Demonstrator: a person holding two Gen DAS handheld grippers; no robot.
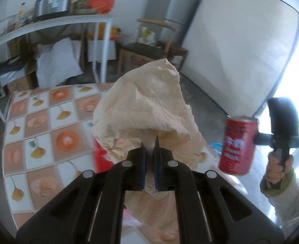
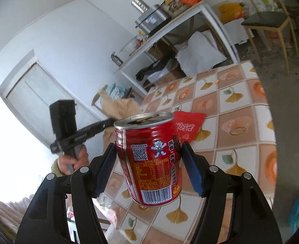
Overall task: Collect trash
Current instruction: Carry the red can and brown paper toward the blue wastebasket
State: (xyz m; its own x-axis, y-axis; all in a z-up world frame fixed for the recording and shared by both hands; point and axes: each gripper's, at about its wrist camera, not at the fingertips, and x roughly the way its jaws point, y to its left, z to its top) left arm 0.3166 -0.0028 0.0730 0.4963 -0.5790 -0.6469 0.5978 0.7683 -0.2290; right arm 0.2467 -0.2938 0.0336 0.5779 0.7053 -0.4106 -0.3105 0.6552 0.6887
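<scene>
Left tongs [image 1: 149, 142] pinching crumpled tissue [image 1: 147, 109], right tongs [image 2: 149, 148] clamping red can [image 2: 149, 158], above tiled table [image 2: 241, 109]

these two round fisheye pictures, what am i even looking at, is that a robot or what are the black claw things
No robot: a person holds a hand-held two-finger gripper in each hand, each carrying a forward-looking fisheye camera. The left camera shows the left gripper pinching a crumpled beige paper sheet; the right hand appears at the edge. The right camera shows the right gripper clamping a red drink can, lifted above a table with a flower-patterned cloth. A red wrapper lies on the table.
</scene>
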